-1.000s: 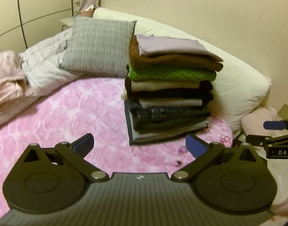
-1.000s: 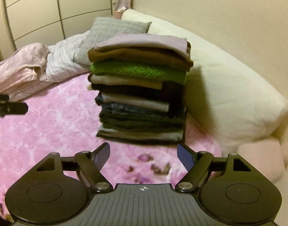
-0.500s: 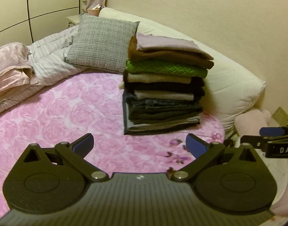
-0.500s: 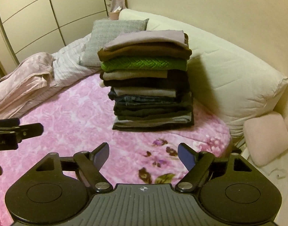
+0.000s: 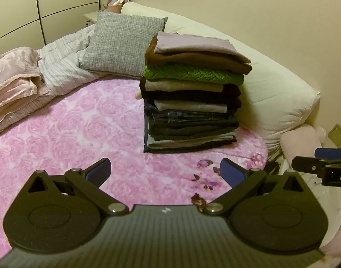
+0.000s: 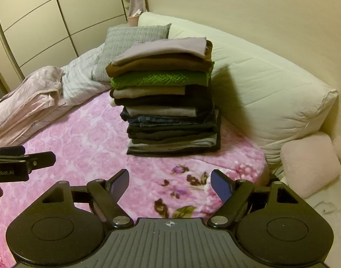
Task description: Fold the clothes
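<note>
A tall stack of folded clothes (image 5: 190,102) (image 6: 168,107) stands on the pink rose-patterned blanket (image 5: 70,134) (image 6: 81,138), with a lilac piece on top, then brown, green knit, beige and dark layers. My left gripper (image 5: 165,170) hovers open and empty over the blanket, well short of the stack. My right gripper (image 6: 169,182) is also open and empty, in front of the stack near the blanket's flowered edge. The right gripper's tip (image 5: 322,158) shows at the right edge of the left wrist view; the left gripper's body (image 6: 21,162) shows at the left edge of the right wrist view.
A grey cushion (image 5: 123,47) leans behind the stack, beside a long cream pillow (image 5: 271,89) along the wall. A striped duvet (image 5: 63,67) and a crumpled pink cover (image 5: 12,76) lie at the left. A small pink cushion (image 6: 308,169) sits off the bed's right corner. Wardrobe doors (image 6: 47,22) stand behind.
Both grippers have pulled back and up from the stack, which now looks smaller and farther away. Both stay open and empty. The stack has not moved.
</note>
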Available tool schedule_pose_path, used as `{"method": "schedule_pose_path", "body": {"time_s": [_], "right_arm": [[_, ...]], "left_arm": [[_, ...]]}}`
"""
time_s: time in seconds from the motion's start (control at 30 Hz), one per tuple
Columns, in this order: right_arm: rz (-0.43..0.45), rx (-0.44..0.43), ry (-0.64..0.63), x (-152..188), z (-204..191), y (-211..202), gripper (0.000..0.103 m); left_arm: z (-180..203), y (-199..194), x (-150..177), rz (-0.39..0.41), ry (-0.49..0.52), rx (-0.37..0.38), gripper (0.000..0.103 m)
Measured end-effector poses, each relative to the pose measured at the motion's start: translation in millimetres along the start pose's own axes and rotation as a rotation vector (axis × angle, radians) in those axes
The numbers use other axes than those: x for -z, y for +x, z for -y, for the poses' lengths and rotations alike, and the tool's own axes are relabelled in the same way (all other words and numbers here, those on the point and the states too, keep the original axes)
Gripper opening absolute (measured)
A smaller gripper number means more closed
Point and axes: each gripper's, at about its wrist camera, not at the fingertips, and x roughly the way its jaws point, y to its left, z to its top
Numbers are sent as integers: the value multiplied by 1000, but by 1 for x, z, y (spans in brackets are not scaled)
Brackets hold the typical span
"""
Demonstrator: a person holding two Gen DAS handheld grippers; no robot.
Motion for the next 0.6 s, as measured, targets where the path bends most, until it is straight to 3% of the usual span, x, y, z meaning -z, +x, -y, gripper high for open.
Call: {"method": "schedule_pose_path", "body": {"time_s": [0.6], "right_arm": [[-15,7,-25,-4,-11,0,77]], "left_arm": [[12,-3,4,-8,10,-28,102]]}}
